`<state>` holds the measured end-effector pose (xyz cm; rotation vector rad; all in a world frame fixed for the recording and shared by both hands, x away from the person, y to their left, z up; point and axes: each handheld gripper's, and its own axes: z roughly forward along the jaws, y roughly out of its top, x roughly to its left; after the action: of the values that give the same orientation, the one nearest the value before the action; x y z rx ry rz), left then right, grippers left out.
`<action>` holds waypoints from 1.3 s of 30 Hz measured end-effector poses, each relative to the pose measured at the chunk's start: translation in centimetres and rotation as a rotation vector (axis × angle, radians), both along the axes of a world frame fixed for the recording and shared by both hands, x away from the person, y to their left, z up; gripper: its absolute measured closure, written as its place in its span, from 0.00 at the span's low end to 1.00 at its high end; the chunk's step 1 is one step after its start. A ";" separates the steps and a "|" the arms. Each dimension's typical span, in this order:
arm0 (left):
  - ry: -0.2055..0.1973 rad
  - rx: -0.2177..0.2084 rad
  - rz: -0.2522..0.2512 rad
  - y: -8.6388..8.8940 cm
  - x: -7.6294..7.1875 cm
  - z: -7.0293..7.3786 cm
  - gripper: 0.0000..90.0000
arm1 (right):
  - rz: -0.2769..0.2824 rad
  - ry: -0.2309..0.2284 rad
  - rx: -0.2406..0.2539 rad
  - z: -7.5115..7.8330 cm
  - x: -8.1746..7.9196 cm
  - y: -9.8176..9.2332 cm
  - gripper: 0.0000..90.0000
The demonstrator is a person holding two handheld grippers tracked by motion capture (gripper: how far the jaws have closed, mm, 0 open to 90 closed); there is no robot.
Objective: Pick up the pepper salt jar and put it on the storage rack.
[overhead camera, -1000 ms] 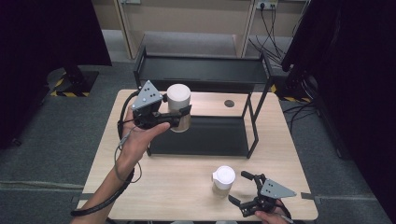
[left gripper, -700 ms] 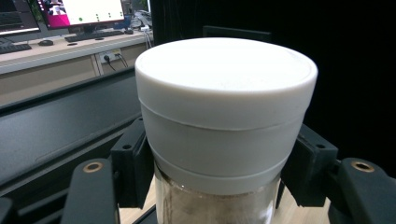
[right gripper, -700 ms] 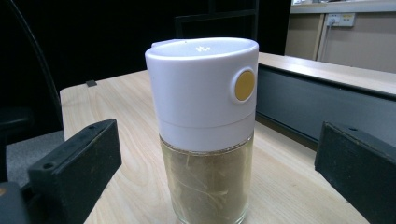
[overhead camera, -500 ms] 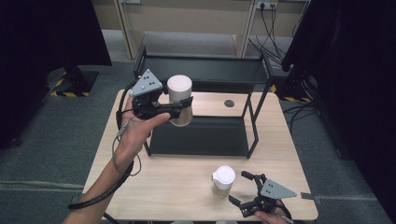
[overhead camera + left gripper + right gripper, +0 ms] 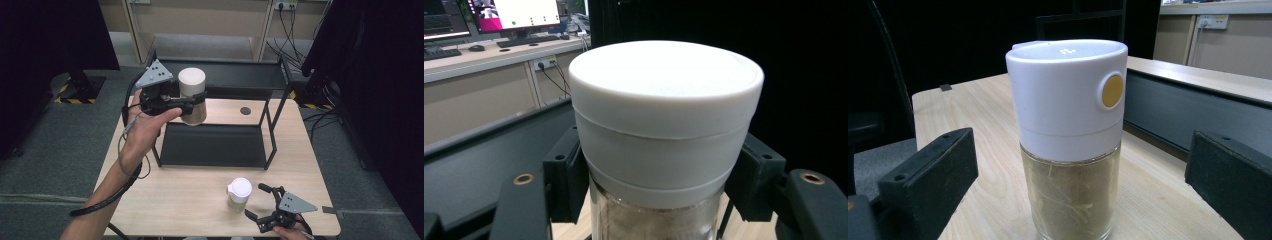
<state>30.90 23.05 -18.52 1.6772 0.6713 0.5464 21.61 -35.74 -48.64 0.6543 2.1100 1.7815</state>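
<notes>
My left claw (image 5: 192, 102) grips a white-capped jar (image 5: 192, 95) in the air above the rack's (image 5: 220, 80) left end. My right claw (image 5: 262, 205) stands released around a second jar (image 5: 239, 194) near the counter's (image 5: 175, 195) front right edge.

There were two clear glass jars with white plastic lids: one (image 5: 192, 95) clamped between the jaws of the left gripper (image 5: 196, 99), the other, with a yellow round button, (image 5: 239, 194) standing just ahead of the right gripper (image 5: 260, 202). One black two-tier metal shelf rack (image 5: 215, 145) stood beyond both. One light wooden table (image 5: 190, 195) lay beneath them.
</notes>
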 end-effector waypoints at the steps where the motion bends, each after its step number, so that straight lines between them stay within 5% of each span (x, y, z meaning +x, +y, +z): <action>1: 0.000 0.002 0.003 0.0 0.1 0.2 0.39 | 0.001 -0.001 0.000 0.0 0.0 0.0 0.01; 22: 0.002 0.013 0.047 -0.9 2.2 3.4 0.39 | 0.003 0.002 0.003 0.0 0.1 -0.1 0.01; 39: 0.014 -0.010 0.108 -1.8 4.4 4.4 0.39 | 0.004 0.003 0.005 0.0 0.1 -0.1 0.01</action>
<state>35.31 21.24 -14.14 1.6437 0.7766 0.6077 21.68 -35.83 -48.68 0.6547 2.1106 1.7889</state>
